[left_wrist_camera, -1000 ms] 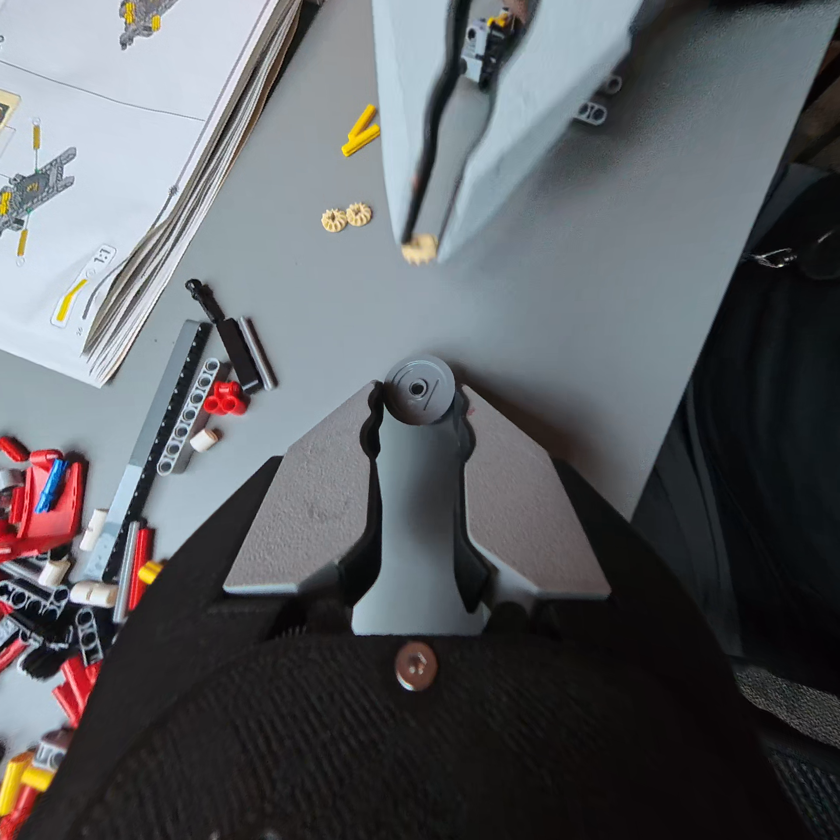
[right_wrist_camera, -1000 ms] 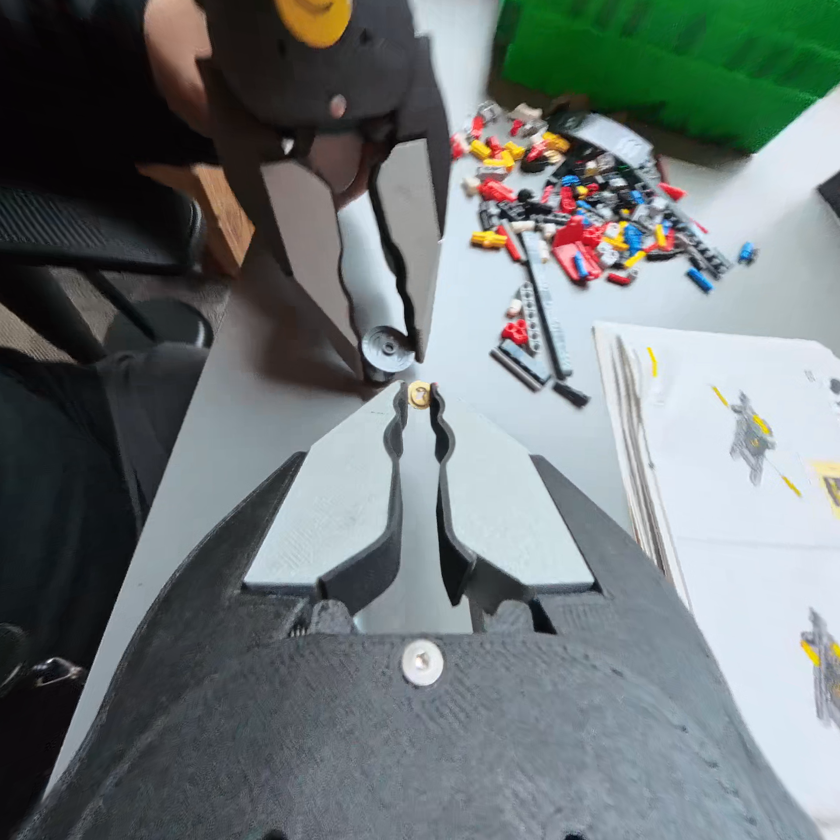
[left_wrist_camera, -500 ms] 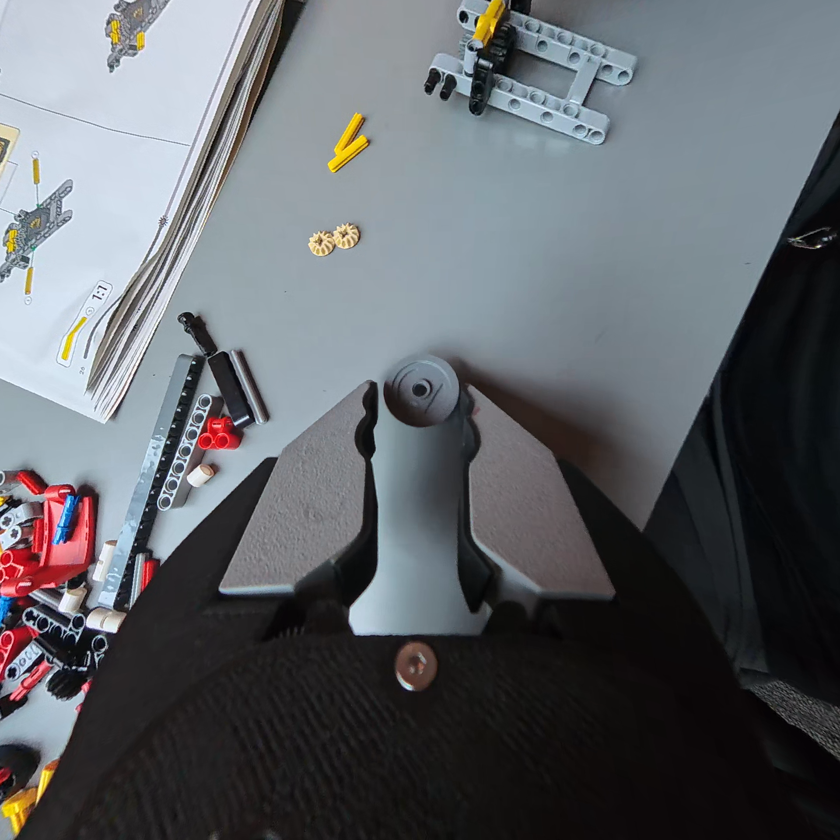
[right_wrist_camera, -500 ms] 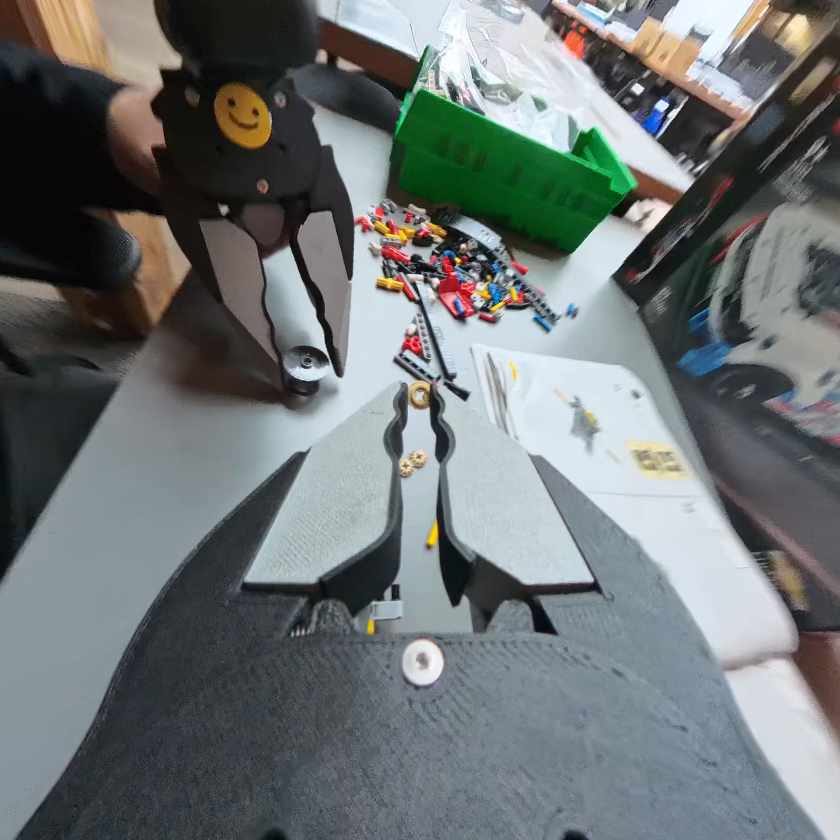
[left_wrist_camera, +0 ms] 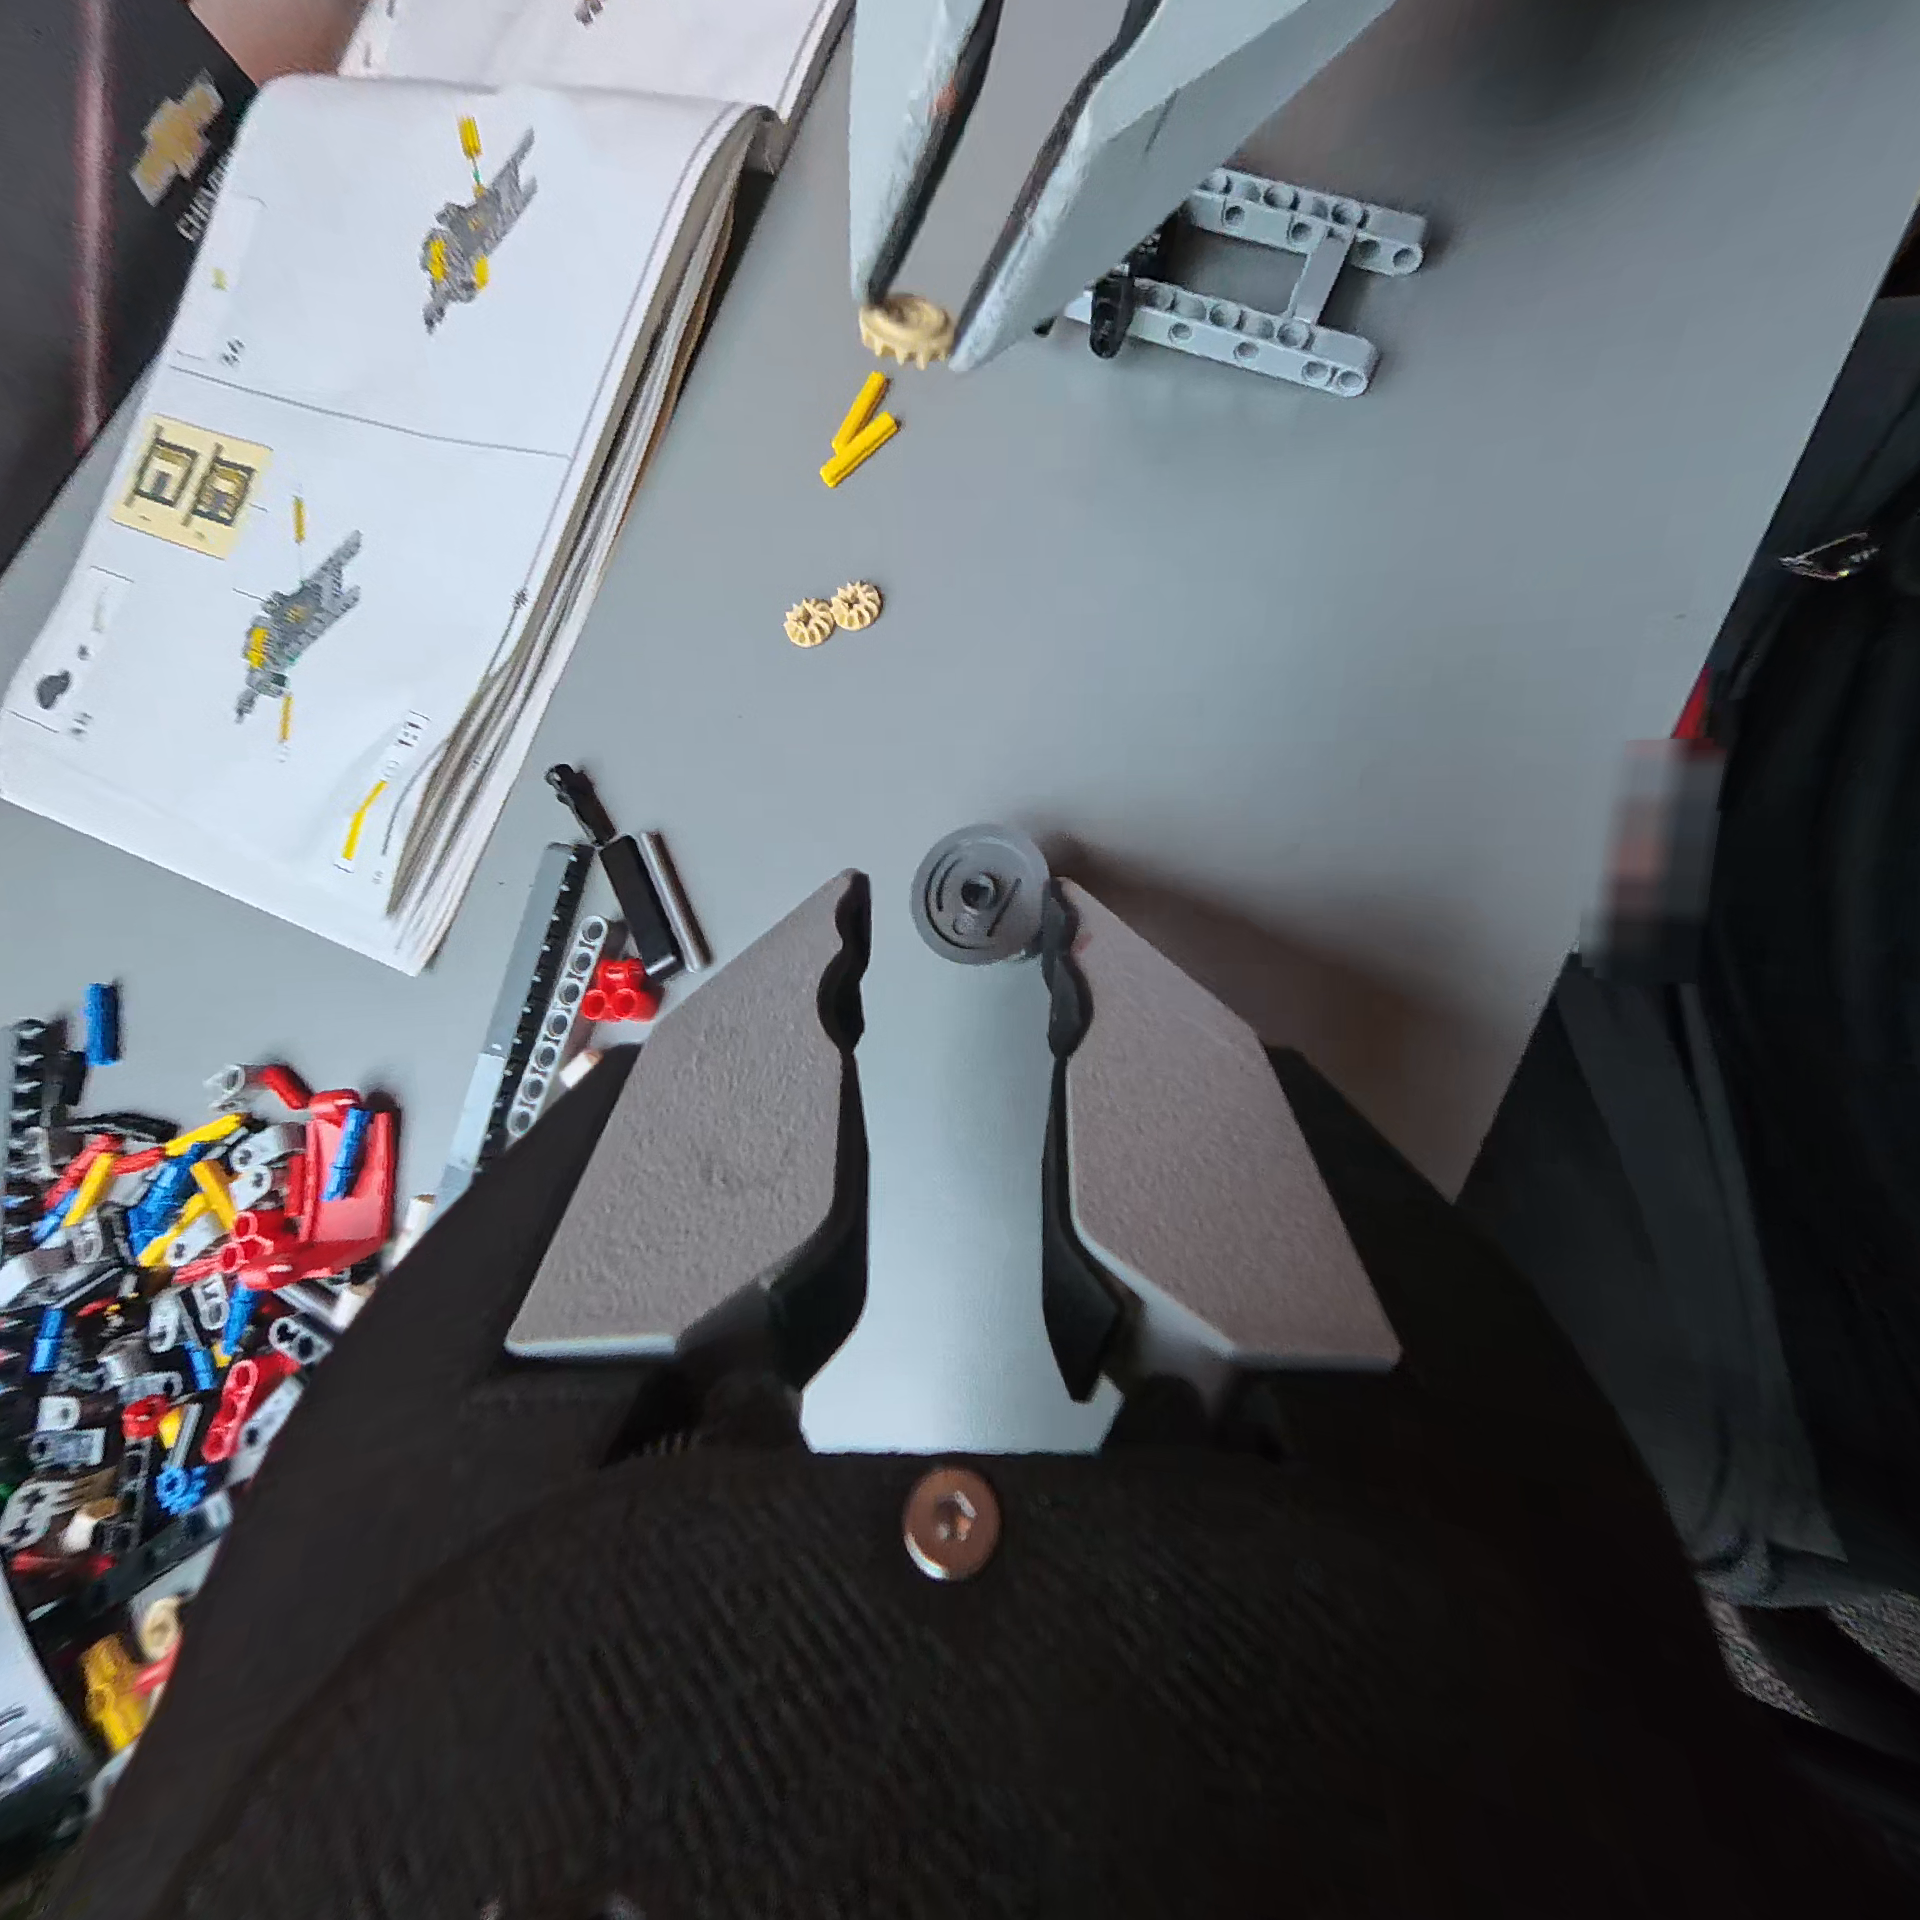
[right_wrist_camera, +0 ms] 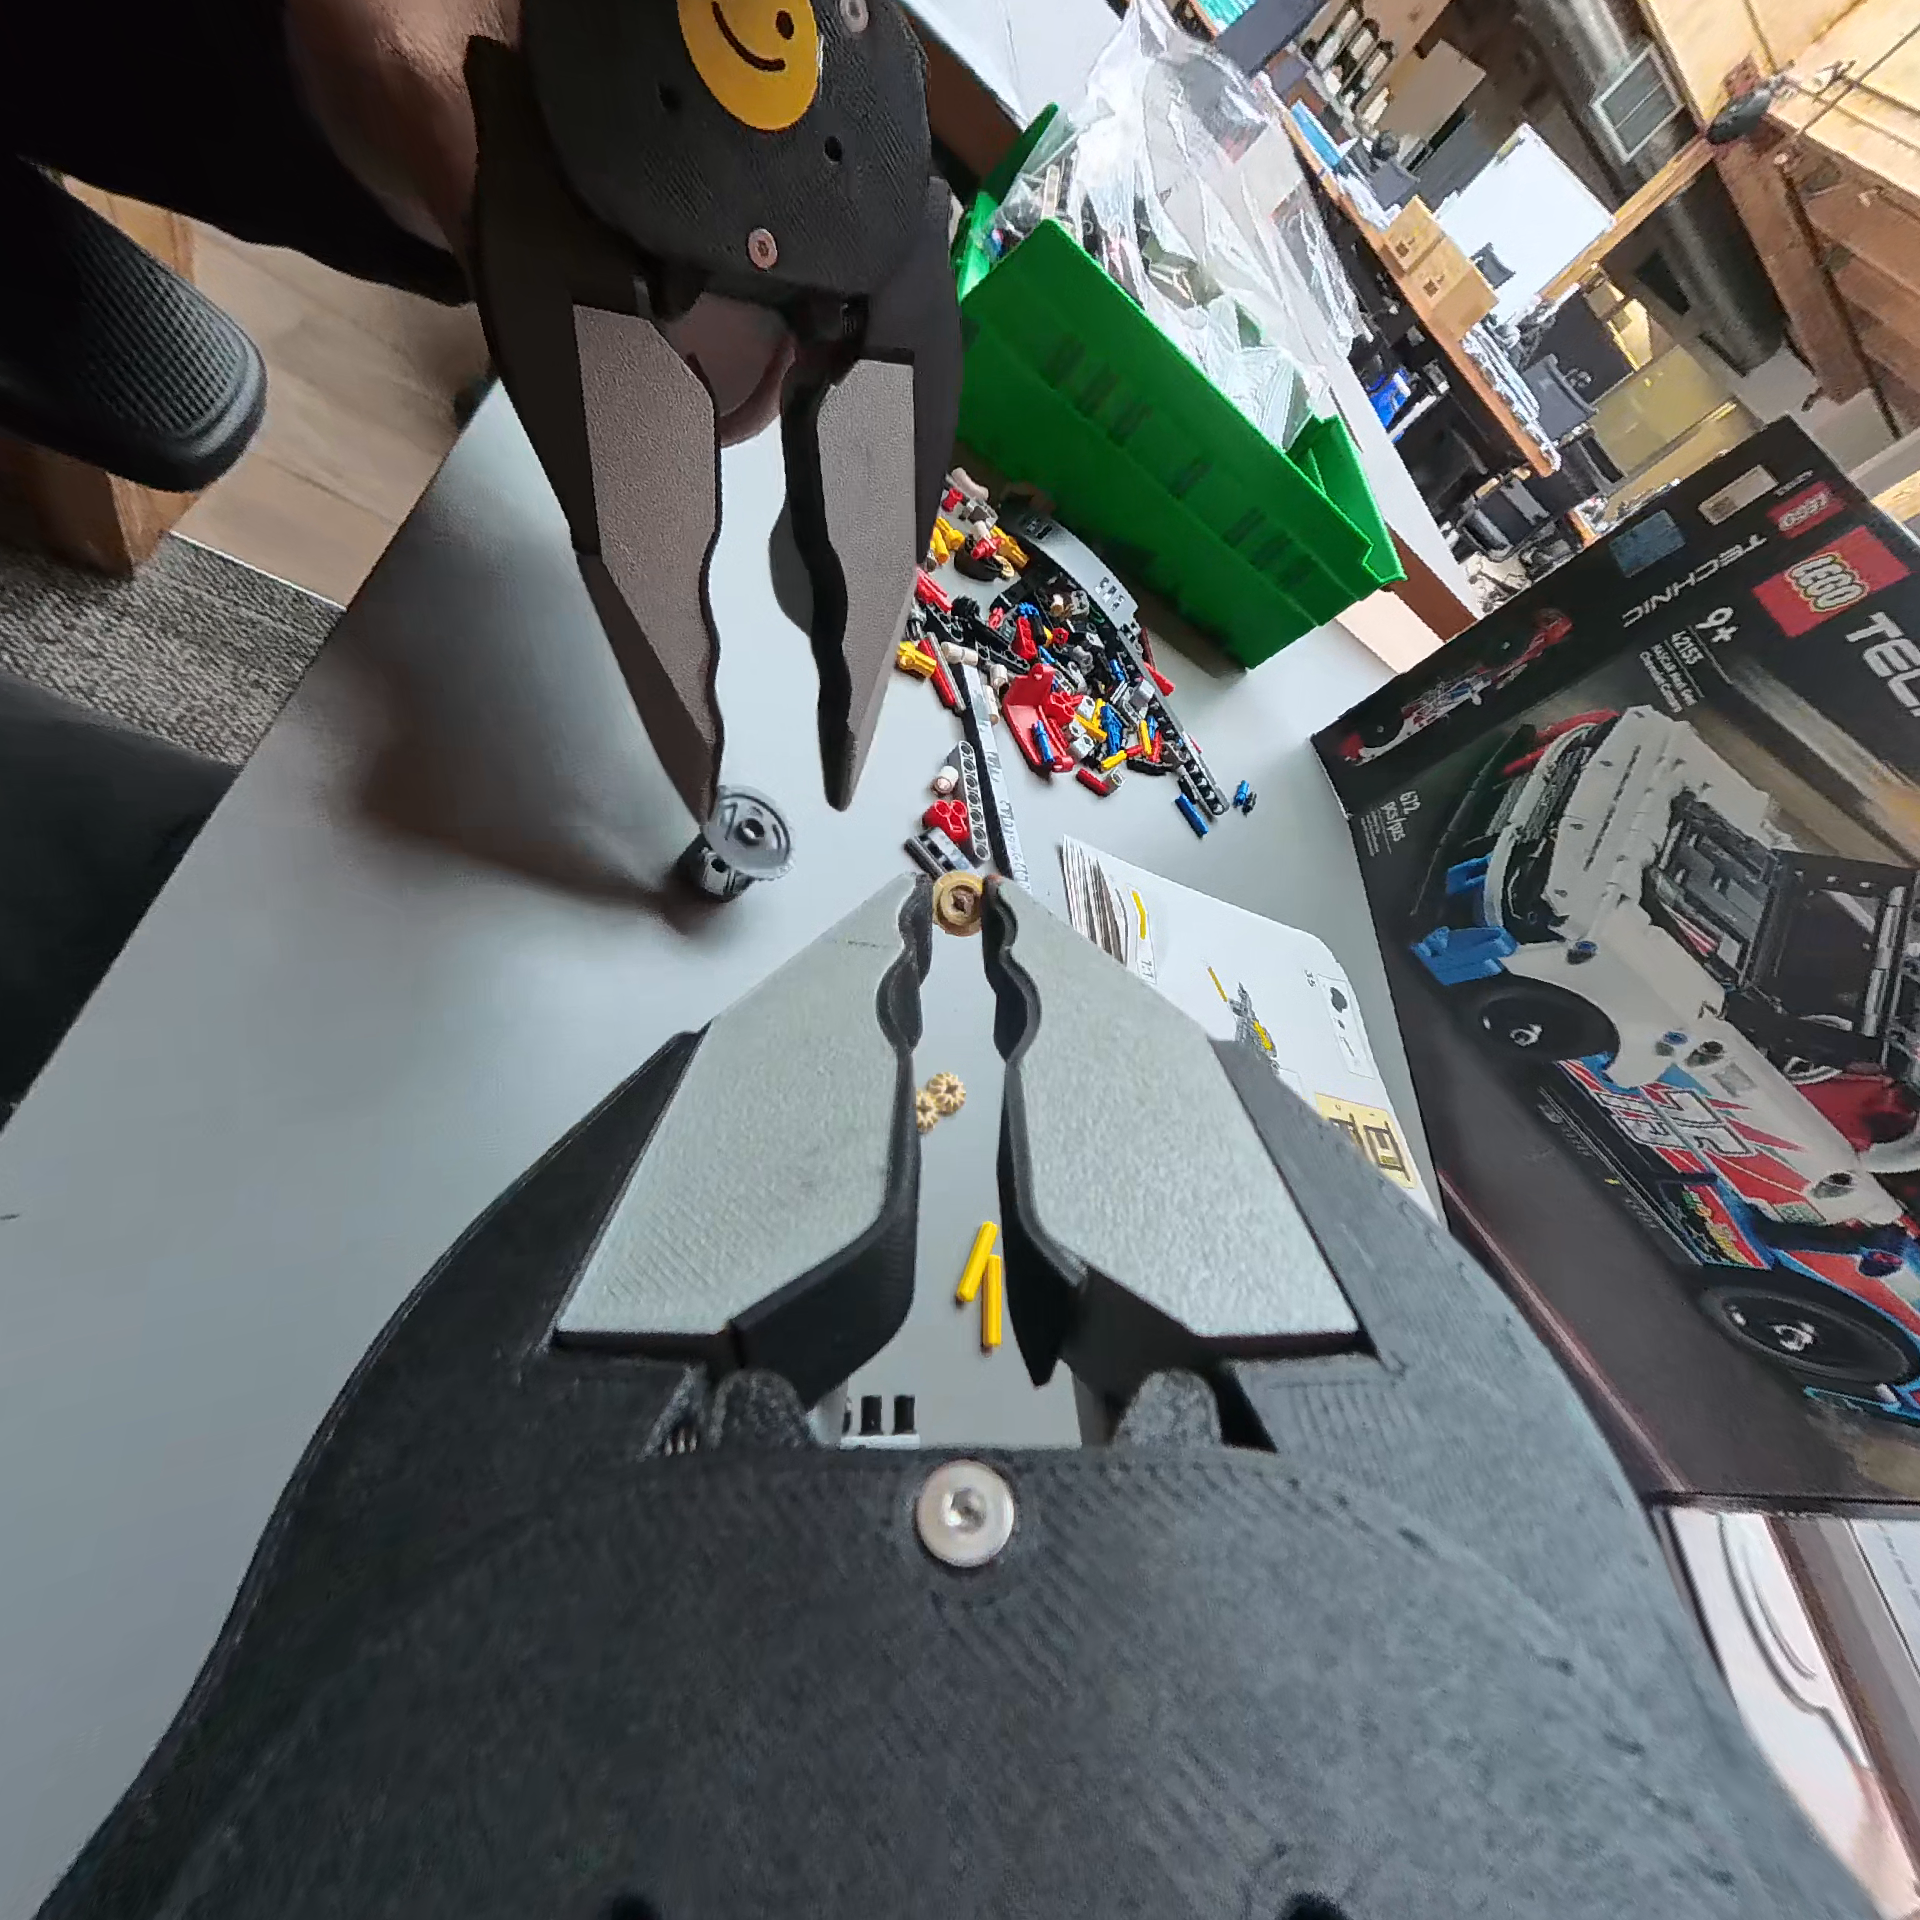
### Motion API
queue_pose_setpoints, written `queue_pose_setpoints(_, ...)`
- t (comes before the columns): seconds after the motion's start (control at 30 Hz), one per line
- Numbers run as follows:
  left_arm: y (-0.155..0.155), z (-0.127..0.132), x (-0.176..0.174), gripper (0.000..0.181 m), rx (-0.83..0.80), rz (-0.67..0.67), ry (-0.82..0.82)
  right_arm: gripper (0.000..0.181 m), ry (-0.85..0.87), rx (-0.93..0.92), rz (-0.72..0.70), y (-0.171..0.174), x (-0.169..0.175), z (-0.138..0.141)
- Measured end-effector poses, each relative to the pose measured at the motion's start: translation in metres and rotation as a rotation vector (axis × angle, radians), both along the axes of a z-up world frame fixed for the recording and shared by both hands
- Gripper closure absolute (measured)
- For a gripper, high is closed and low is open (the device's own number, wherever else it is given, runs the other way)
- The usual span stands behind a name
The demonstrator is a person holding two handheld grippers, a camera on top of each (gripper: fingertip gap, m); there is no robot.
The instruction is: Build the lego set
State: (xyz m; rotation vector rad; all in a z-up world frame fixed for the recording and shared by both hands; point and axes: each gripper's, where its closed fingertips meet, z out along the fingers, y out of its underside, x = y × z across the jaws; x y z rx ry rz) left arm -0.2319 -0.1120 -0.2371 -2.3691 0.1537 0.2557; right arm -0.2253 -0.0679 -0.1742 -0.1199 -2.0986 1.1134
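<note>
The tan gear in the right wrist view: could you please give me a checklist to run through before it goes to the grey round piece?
1. Tan gear gripped at the tips of the right gripper: ok.
2. Gear's centre hole visible and unblocked in the right wrist view: ok.
3. Grey round piece upright on the table, its top hole showing: ok.
4. Left gripper clamping that piece: not ok; its jaws stand open, with a gap on one side.
5. Clearance over the yellow pins and the two loose gears lying between: cannot tell.
</note>
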Motion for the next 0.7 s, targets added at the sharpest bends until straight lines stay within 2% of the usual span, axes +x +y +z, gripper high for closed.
queue_pose_setpoints(0.1, 0.004, 0.007, 0.004, 0.155, 0.02, -0.022, 0.031, 0.175, -0.021, -0.023, 0.009, -0.003, 0.002, 0.001)
queue_pose_setpoints(0.27, 0.004, 0.0, 0.009, 0.151, 0.001, -0.032, 0.006, 0.175, -0.038, -0.022, 0.018, -0.005, 0.004, -0.001)
queue_pose_setpoints(0.37, 0.006, 0.006, 0.009, 0.153, 0.029, -0.033, 0.02, 0.175, -0.067, -0.042, 0.046, -0.01, 0.008, -0.001)
queue_pose_setpoints(0.6, 0.017, 0.033, 0.013, 0.174, 0.104, -0.057, 0.262, 0.175, -0.193, -0.127, 0.129, -0.021, 0.021, 0.0)
queue_pose_setpoints(0.7, 0.022, 0.041, 0.02, 0.176, 0.141, -0.087, 0.313, 0.175, -0.228, -0.155, 0.14, -0.022, 0.022, 0.0)
